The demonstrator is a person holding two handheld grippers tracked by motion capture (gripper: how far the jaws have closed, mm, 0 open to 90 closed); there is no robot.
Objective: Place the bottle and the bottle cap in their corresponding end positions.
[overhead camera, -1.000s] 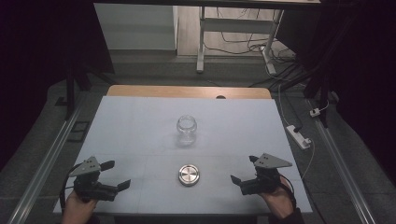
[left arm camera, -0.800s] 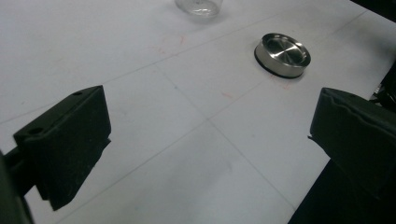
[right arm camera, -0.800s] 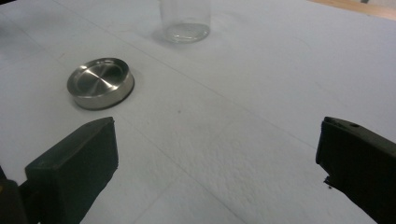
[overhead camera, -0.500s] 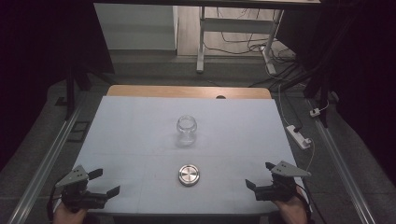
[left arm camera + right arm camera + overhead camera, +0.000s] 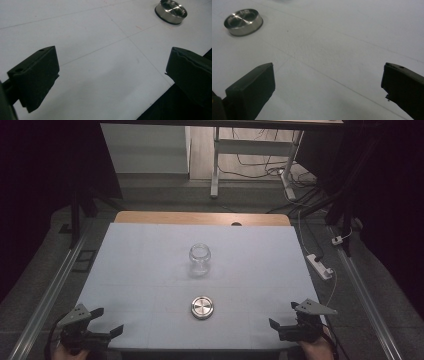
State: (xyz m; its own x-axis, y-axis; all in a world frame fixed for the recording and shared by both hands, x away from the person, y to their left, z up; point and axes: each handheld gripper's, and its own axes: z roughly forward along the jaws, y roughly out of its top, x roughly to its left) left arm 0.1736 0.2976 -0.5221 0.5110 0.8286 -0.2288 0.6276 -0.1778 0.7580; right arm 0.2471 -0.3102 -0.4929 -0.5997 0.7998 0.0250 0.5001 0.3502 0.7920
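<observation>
- My left gripper point(image 5: 102, 326) sits at the near left corner of the table point(image 5: 150, 245), jaws spread wide with nothing between them. In the left gripper view there is bare white table between the two black jaws.
- From that gripper the metal lid point(image 5: 203, 307) lies ahead and off to the right, well apart; in the left gripper view the metal lid point(image 5: 171, 11) sits toward the upper right, outside the line between my jaws.
- The lid lies flat on the table, round, so it has no long axis to line up with; either approach angle should serve.
- Beyond the lid, toward the middle of the table, the glass jar point(image 5: 199, 260) stands upright with its mouth open, apart from the lid and roughly in line with it.
- My right gripper point(image 5: 282, 326) rests at the near right edge, jaws likewise wide apart and holding nothing.
- From it the lid lies ahead and to the left; in the right gripper view the metal lid point(image 5: 243, 21) is at the upper left, outside the jaw gap.
- I judge the right gripper somewhat nearer the lid than the left, so it looks the better one to reach in, turning leftward first.
</observation>
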